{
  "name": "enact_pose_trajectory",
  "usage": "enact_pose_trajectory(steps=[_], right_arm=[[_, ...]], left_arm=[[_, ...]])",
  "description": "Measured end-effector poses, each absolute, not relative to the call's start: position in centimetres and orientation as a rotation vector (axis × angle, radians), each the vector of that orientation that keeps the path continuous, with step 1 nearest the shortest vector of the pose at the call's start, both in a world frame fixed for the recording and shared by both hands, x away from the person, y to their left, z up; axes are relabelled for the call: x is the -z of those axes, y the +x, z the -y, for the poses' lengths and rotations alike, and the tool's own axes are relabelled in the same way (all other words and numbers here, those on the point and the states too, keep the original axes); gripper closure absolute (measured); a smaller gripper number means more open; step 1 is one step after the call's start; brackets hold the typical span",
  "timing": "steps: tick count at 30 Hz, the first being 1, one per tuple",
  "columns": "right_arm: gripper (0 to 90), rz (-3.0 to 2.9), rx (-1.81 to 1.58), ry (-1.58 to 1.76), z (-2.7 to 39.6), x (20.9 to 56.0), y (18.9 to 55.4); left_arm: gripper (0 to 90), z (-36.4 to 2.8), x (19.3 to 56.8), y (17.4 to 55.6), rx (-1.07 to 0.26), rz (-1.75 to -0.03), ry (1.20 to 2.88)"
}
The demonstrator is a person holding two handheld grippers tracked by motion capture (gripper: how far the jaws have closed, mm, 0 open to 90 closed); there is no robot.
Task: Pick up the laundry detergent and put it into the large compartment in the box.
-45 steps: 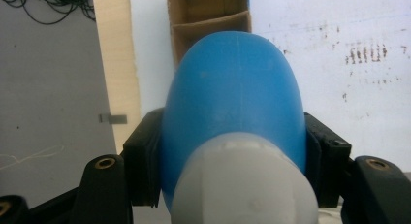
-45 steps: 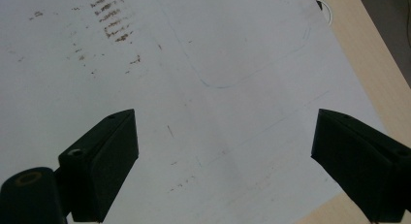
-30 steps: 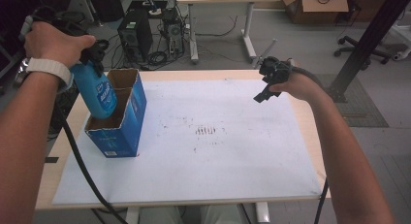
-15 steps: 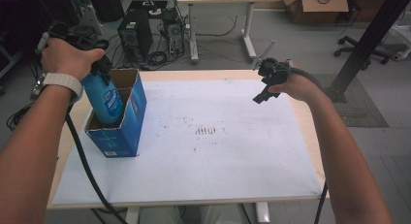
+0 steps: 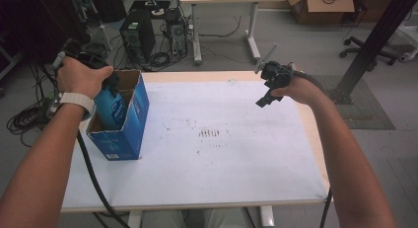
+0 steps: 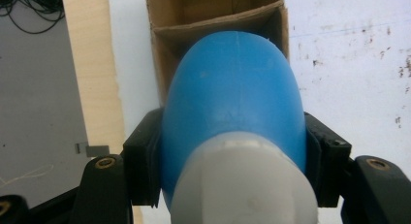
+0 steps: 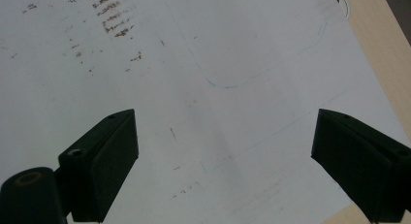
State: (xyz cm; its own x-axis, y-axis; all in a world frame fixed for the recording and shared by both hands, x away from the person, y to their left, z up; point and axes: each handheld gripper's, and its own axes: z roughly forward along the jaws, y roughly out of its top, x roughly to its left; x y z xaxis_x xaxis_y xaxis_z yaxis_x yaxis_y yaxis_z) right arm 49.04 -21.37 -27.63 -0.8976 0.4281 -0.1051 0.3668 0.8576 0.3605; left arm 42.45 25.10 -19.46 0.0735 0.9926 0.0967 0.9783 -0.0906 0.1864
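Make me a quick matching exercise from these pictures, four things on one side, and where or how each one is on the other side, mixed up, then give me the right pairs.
Things:
1. blue bottle
2. cardboard box
3. left tool
4. right tool

Places or states:
A. open, held above the white sheet with nothing between its jaws
B. standing on the table's left part, open at the top
C. clamped between two black jaws, its base lowered into the box
D. shut around something blue

Right pairs: 1-C, 2-B, 3-D, 4-A
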Motion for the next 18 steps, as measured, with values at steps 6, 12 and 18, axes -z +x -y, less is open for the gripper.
enact_pose_trajectory(steps=[6,12,18], right_arm=[[9.6,-2.841,-0.516,0.626,21.7,27.4,49.1],[9.6,-2.842,-0.502,0.635,22.0,27.5,49.0],[9.6,-2.843,-0.508,0.637,22.1,27.6,49.0]], left_arm=[[37.5,-25.2,20.9,42.8,-0.289,-2.071,2.253],[37.5,-25.4,22.1,42.9,-0.289,-2.070,2.252],[37.5,-25.6,23.0,43.0,-0.289,-2.078,2.250]])
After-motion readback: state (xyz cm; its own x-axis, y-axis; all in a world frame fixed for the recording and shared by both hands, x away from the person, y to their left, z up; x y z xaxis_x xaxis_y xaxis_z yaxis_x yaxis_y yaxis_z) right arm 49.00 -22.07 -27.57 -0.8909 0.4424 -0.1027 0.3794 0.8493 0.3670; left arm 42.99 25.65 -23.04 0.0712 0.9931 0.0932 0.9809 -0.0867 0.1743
